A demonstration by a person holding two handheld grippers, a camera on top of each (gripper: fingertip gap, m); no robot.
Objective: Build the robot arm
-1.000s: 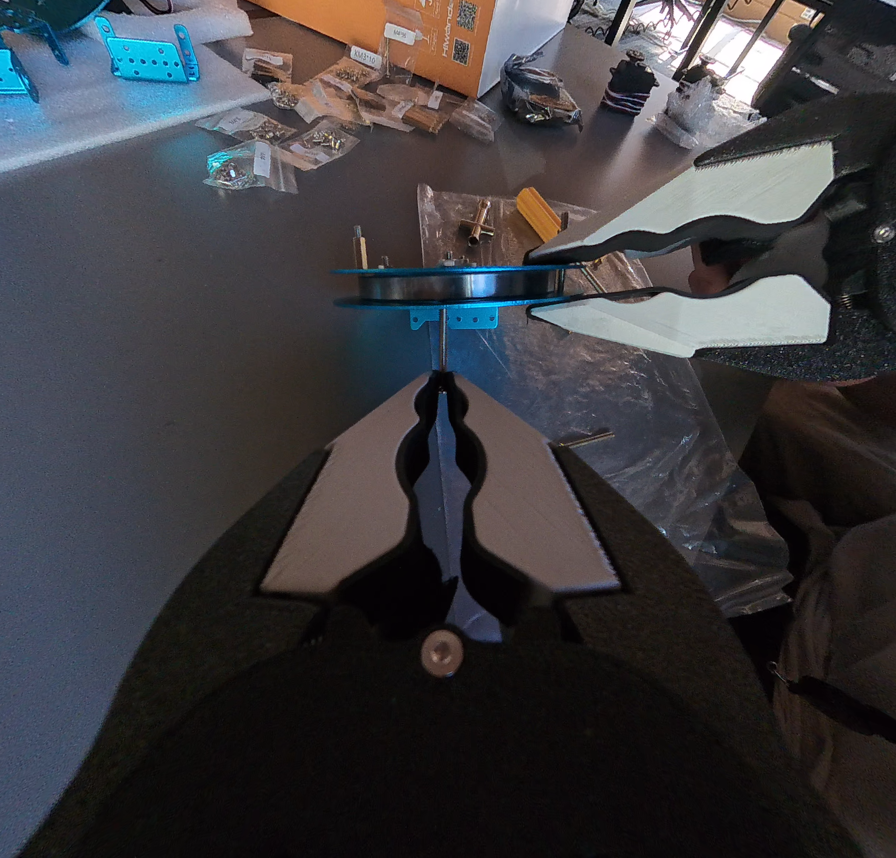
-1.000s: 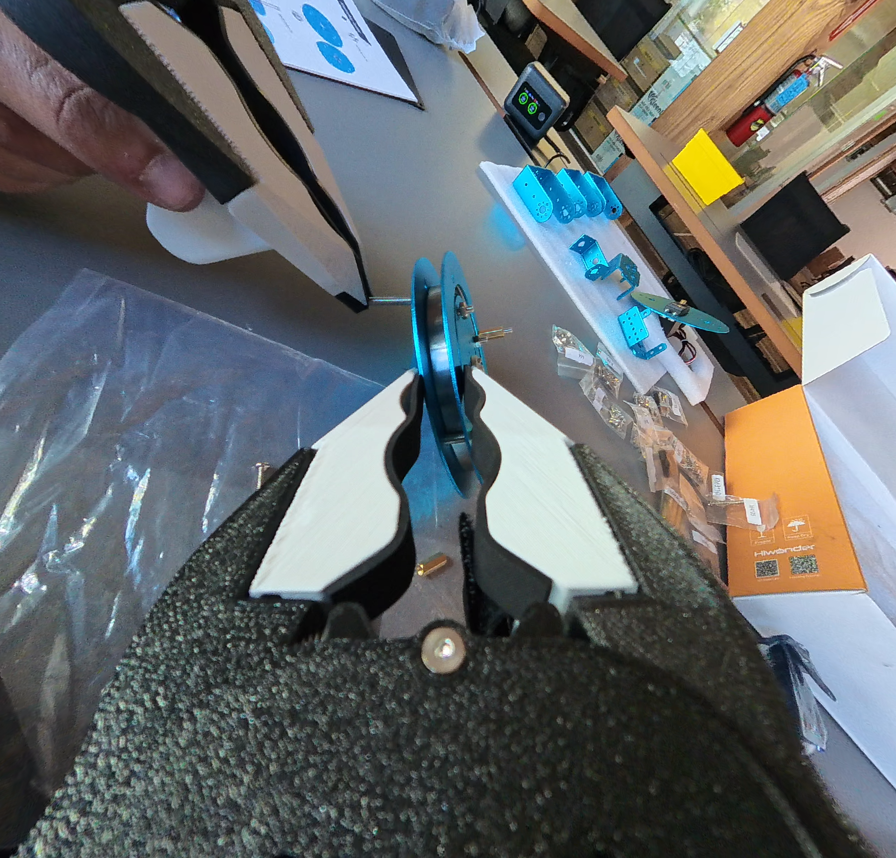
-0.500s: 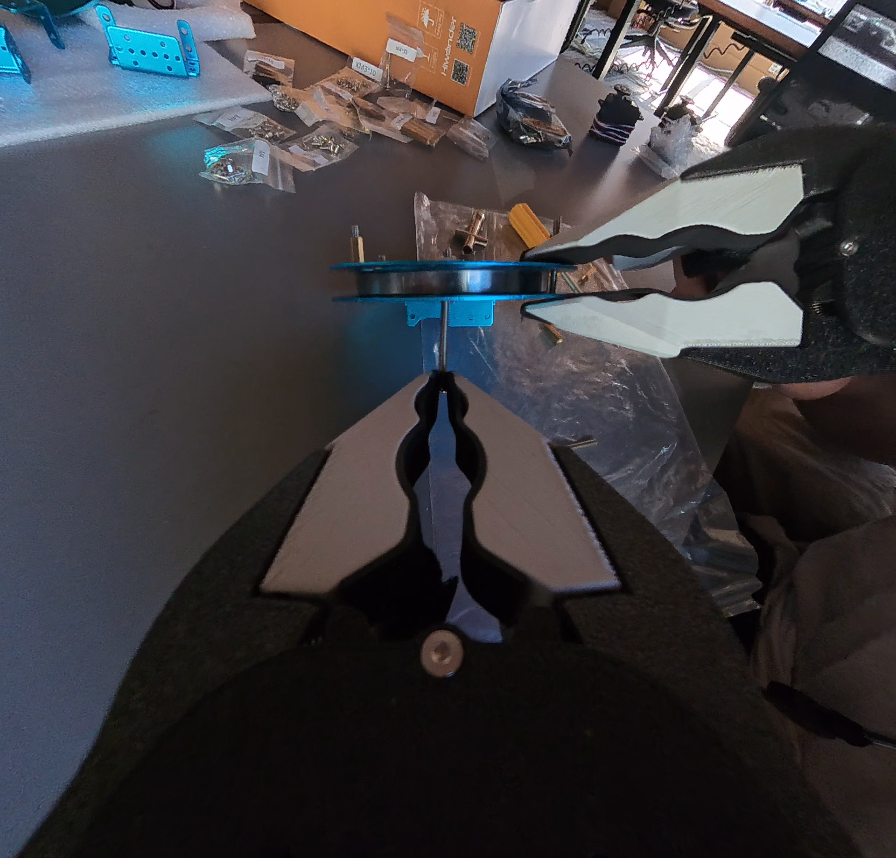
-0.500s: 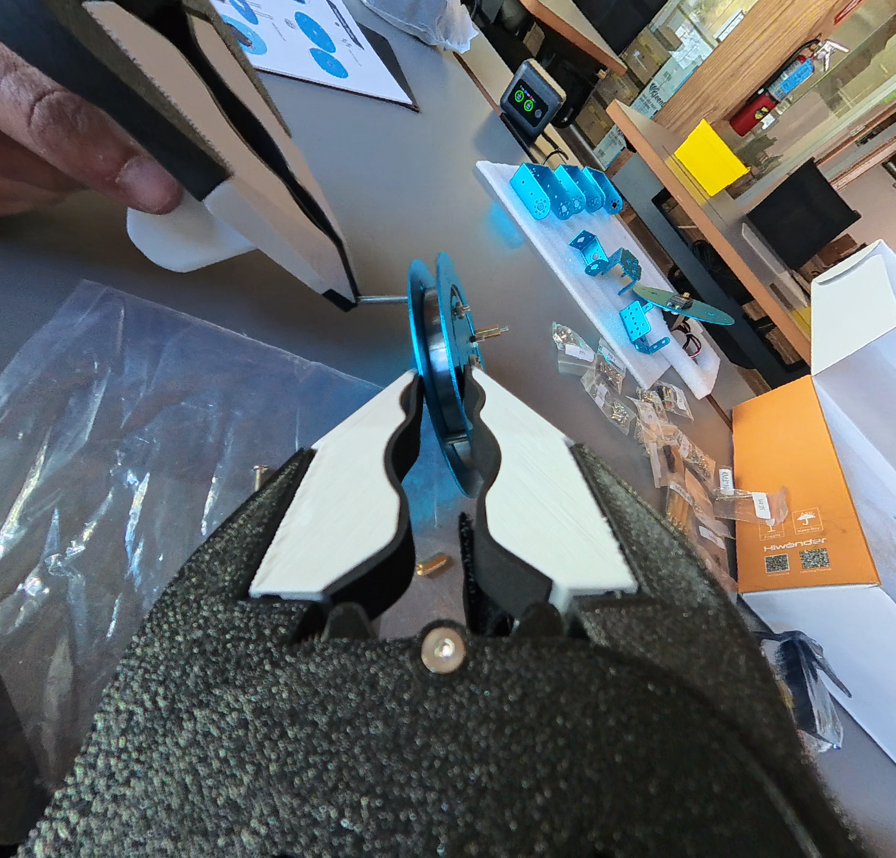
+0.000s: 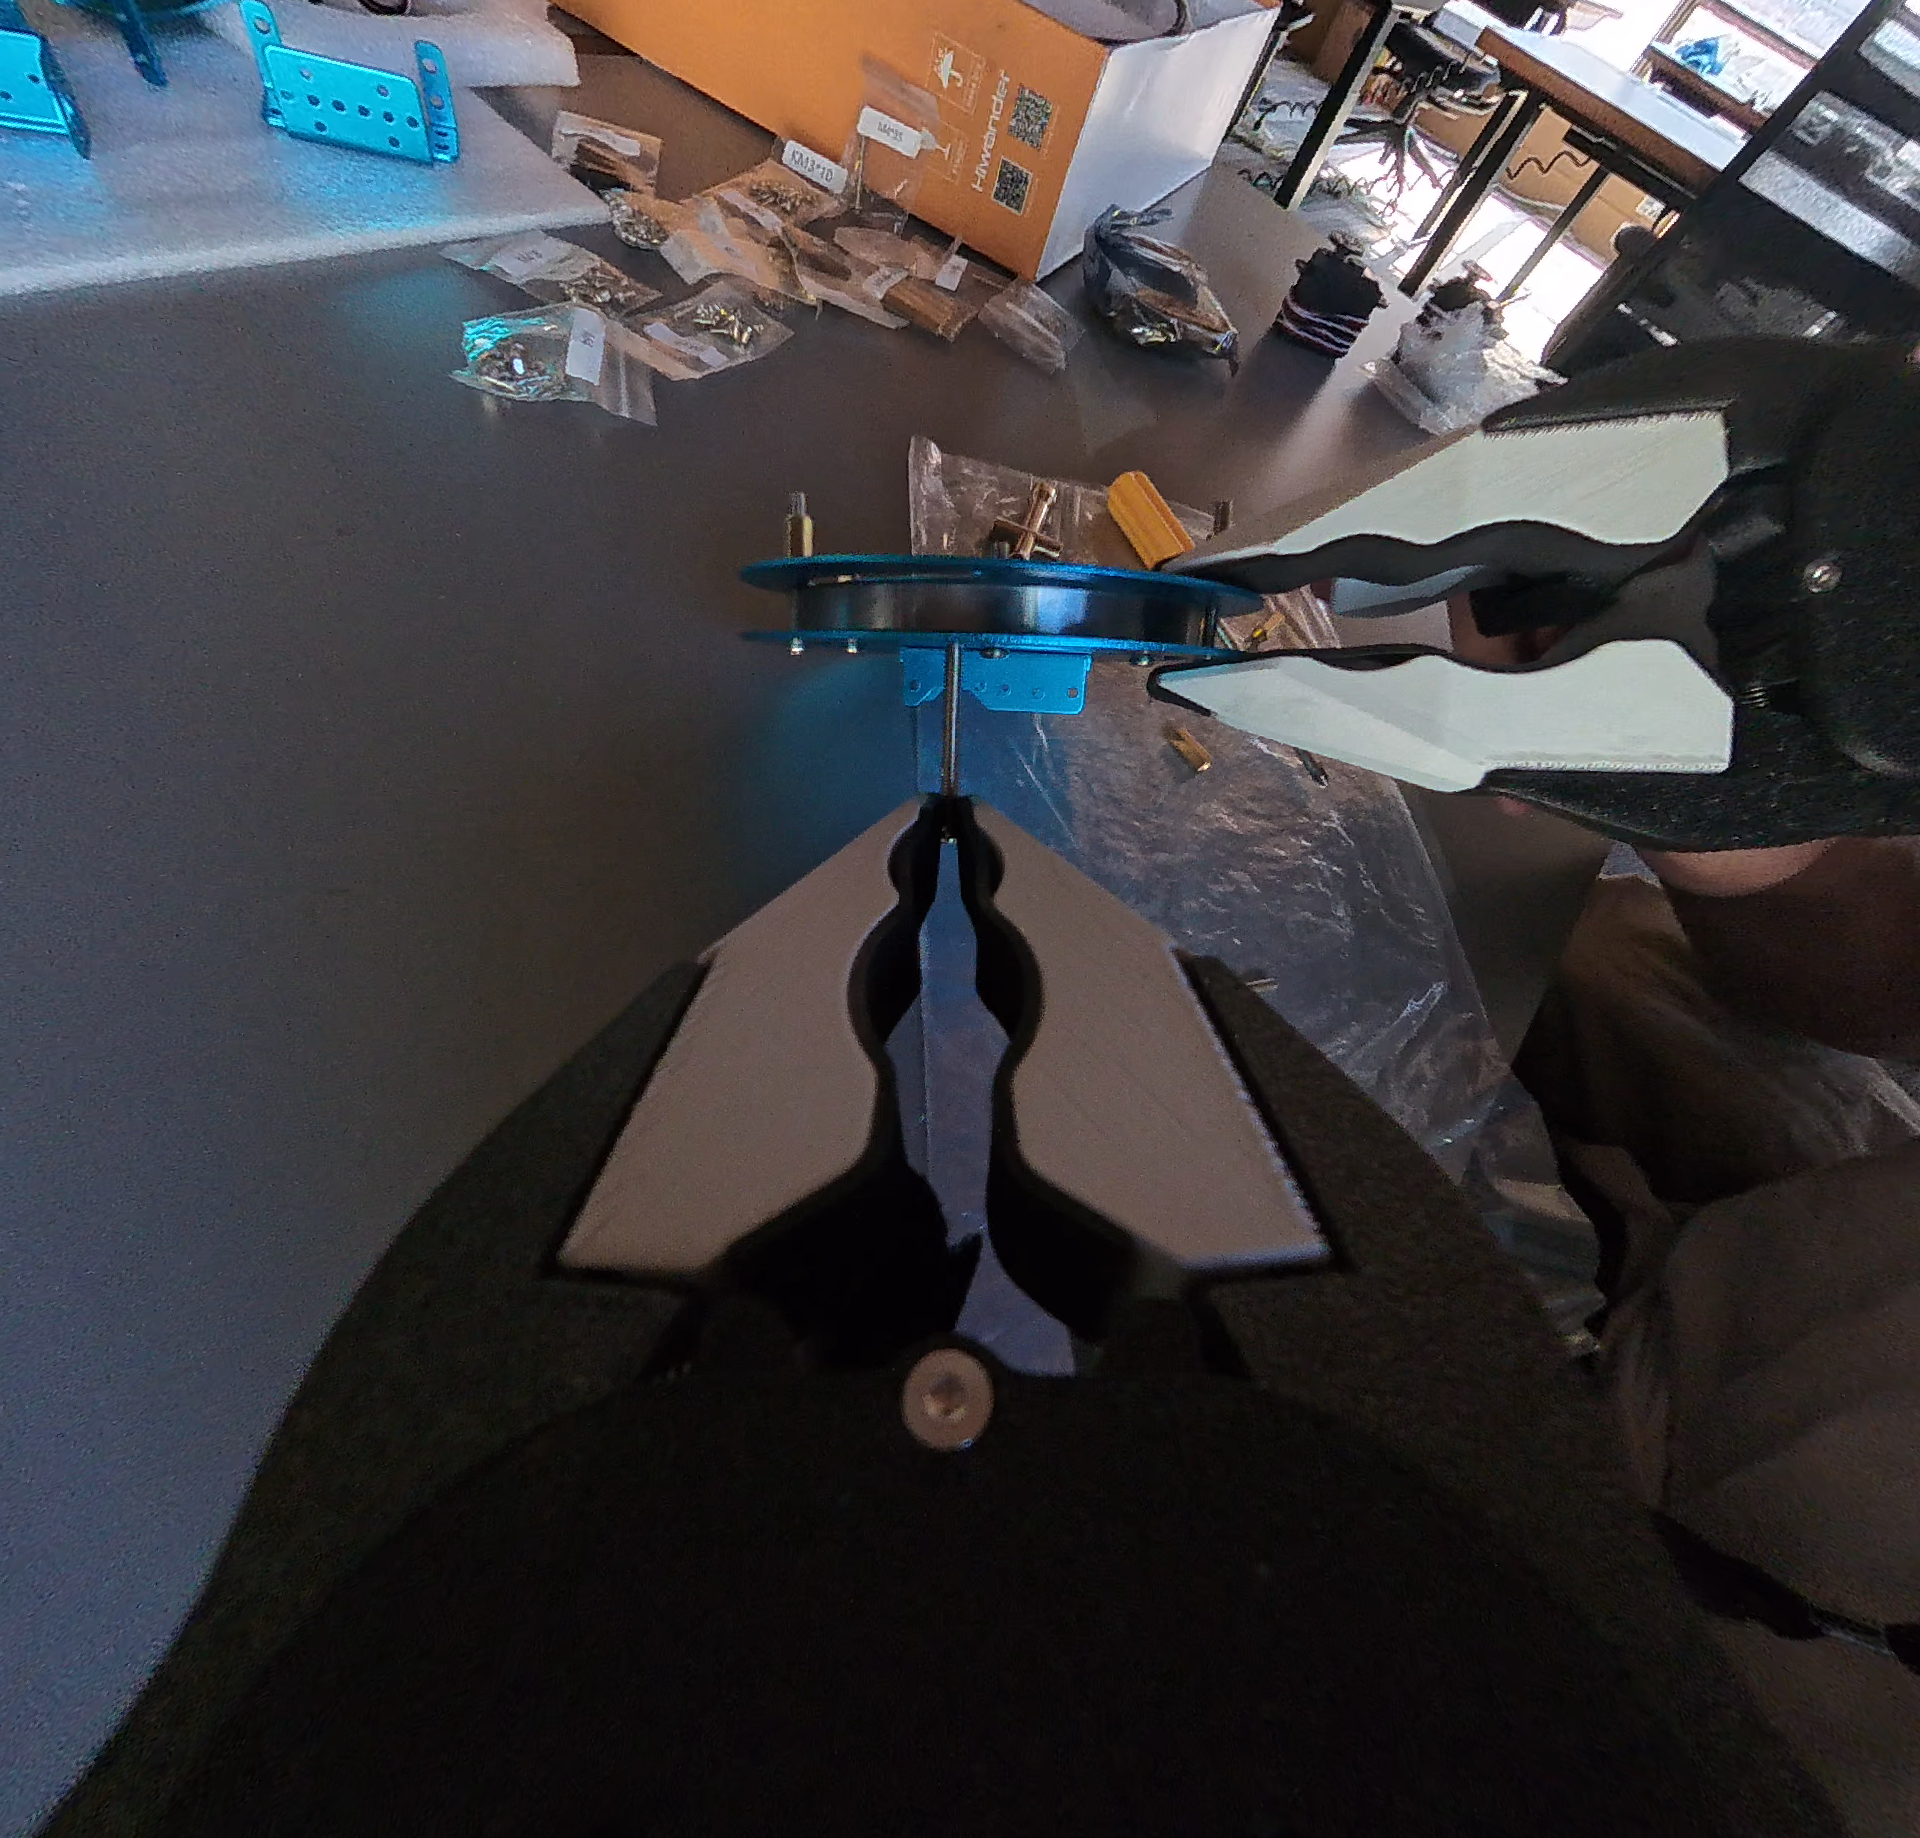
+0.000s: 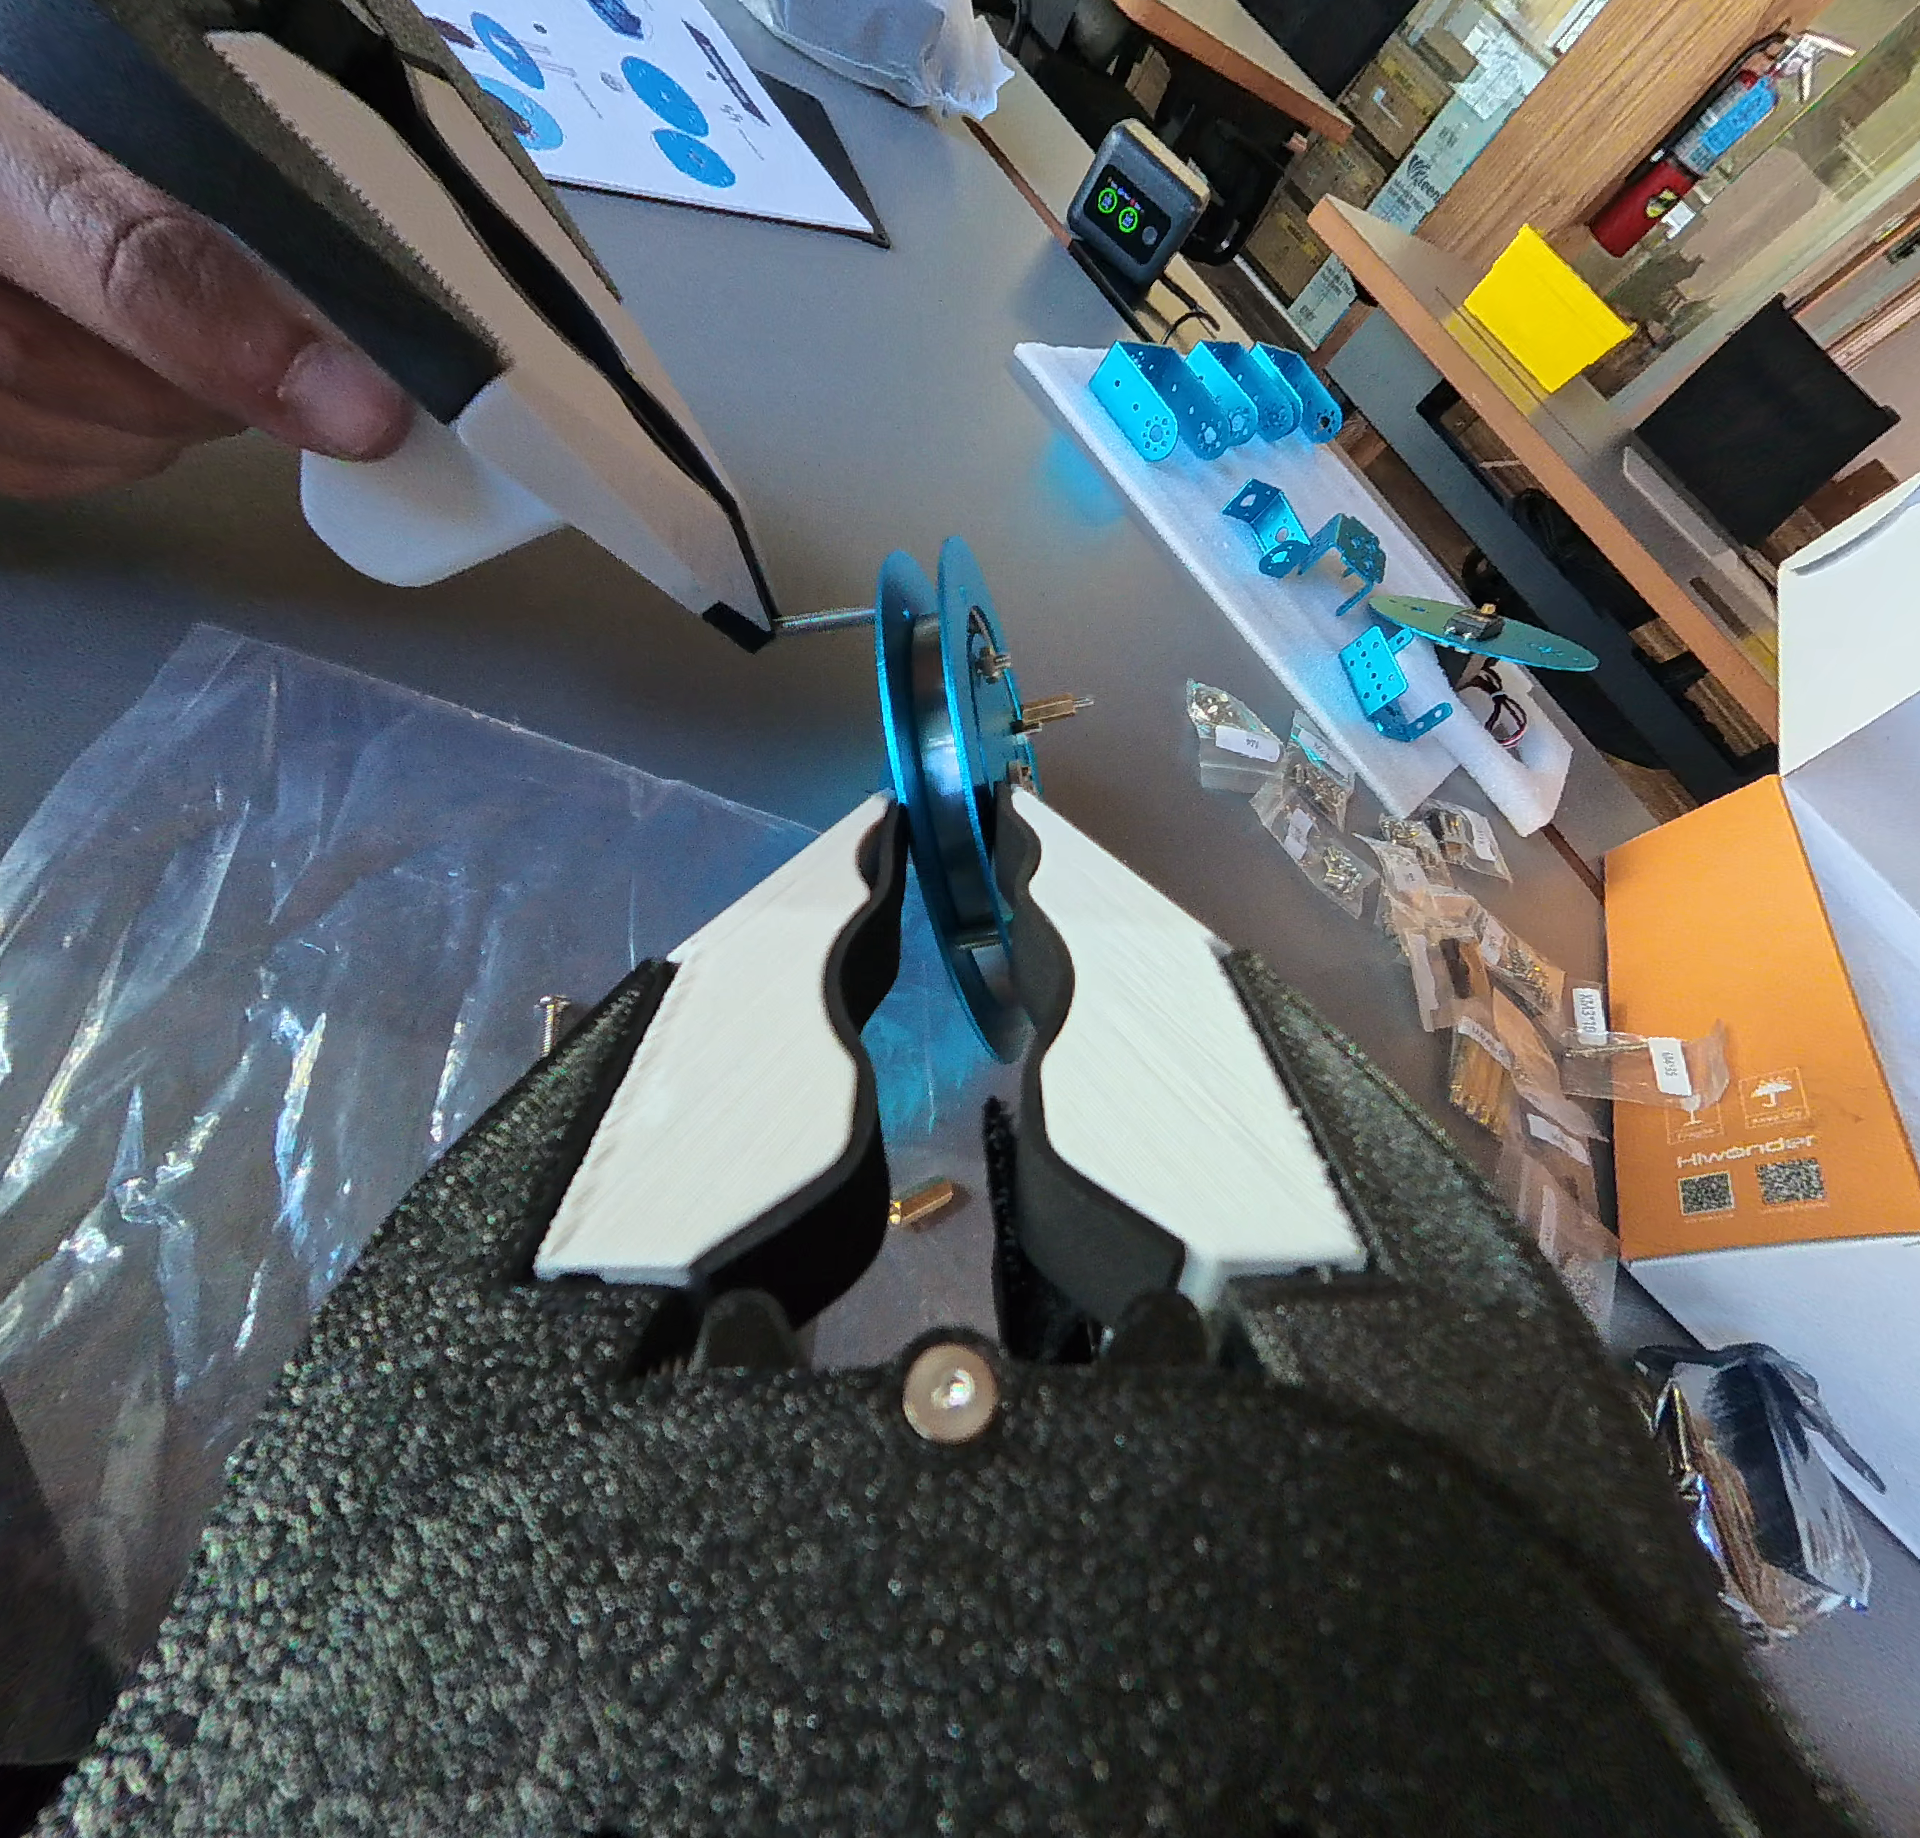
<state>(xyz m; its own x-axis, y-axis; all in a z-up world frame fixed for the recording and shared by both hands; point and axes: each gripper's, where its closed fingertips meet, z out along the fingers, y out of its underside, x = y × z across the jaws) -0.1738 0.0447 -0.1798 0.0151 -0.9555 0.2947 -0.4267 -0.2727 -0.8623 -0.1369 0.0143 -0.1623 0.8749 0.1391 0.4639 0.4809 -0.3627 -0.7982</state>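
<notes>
Left gripper (image 5: 948, 801) of mine is squeezed tight on a thin metal rod (image 5: 949, 713), likely a small screwdriver shaft or long screw; I can't tell which. Only the rod's near end sits between the tips. Its far end meets the underside of the blue disc assembly (image 5: 997, 604), right by a small blue bracket (image 5: 997, 685) fixed under the lower disc.

My right gripper (image 6: 951, 801) is clamped on the rim of that same disc assembly (image 6: 940, 739), one finger on each outer face. It holds the two blue discs, with a dark ring between them, up in the air above the grey table (image 5: 312, 645). Brass standoffs (image 6: 1049, 713) stick out of the far face.

I think the rod does best kept straight, square to the disc, with the right gripper holding firm and level so nothing tips. The pinch on the rod is thin, so I think it could slip if pushed sideways.

Under the discs lies a clear plastic bag (image 5: 1247, 853) with a loose brass standoff (image 6: 925, 1204) and a screw (image 6: 549, 1011) on it. Farther off are small bags of screws (image 5: 561, 354), an orange and white box (image 5: 831, 53), and blue brackets (image 6: 1216, 396) on white foam (image 6: 1164, 531)
</notes>
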